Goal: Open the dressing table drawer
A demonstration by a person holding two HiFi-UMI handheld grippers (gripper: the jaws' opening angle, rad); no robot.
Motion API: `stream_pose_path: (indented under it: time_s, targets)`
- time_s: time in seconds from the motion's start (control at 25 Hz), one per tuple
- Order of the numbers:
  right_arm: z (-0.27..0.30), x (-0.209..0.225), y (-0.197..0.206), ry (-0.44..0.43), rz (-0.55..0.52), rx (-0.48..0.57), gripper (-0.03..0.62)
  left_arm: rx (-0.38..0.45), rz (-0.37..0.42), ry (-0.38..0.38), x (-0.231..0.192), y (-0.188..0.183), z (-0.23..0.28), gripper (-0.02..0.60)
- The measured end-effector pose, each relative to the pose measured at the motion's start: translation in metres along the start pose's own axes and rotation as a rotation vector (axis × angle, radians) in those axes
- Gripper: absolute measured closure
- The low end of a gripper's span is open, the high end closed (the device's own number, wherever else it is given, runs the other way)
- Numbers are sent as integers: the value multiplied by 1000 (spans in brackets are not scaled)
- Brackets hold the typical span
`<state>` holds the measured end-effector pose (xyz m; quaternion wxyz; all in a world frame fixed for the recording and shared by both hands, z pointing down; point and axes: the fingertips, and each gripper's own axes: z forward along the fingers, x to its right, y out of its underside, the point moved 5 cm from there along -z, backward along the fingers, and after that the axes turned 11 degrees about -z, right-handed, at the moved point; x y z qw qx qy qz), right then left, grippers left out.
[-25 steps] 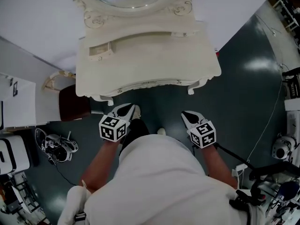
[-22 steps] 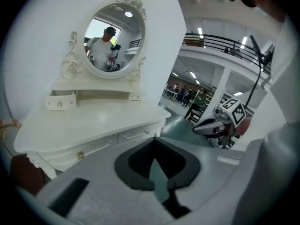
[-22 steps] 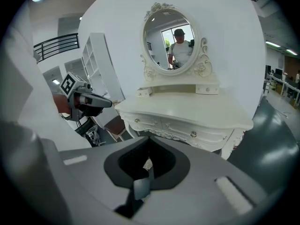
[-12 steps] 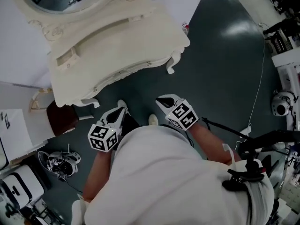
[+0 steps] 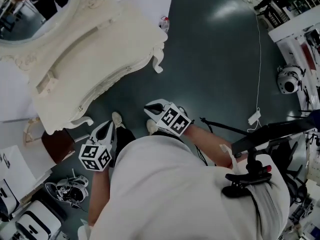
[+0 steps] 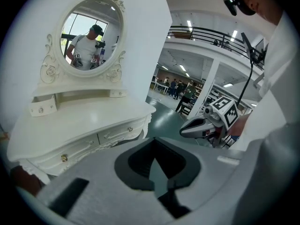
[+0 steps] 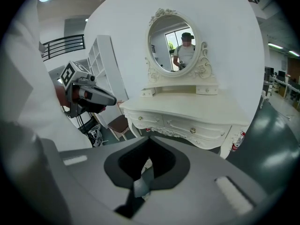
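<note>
The cream dressing table stands at the upper left of the head view, with its oval mirror behind. Its drawer fronts with small round knobs look closed. My left gripper is shut and empty. It hangs over the dark floor, a short way in front of the table's front edge. My right gripper also looks shut and holds nothing. It points toward the table's right leg and stays clear of it. Each gripper shows in the other's view: the right gripper and the left gripper.
A brown stool sits left of the table. A small device with cables lies on the floor at lower left. A bottle stands by the table's far right leg. A white cable, a black stand and equipment racks are to the right.
The head view has swung right, so the table slid from top centre to the upper left. Both grippers drifted with the person, a little further from the table. Jaws unchanged.
</note>
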<state>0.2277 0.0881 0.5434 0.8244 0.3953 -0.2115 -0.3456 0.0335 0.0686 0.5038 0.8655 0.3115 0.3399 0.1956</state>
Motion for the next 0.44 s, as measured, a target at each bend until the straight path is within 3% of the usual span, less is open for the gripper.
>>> stream_pose_path:
  time_s: [0.44]
  targets:
    - [3, -19, 8, -4, 15, -4, 597, -27, 40, 15, 9, -2, -8, 580]
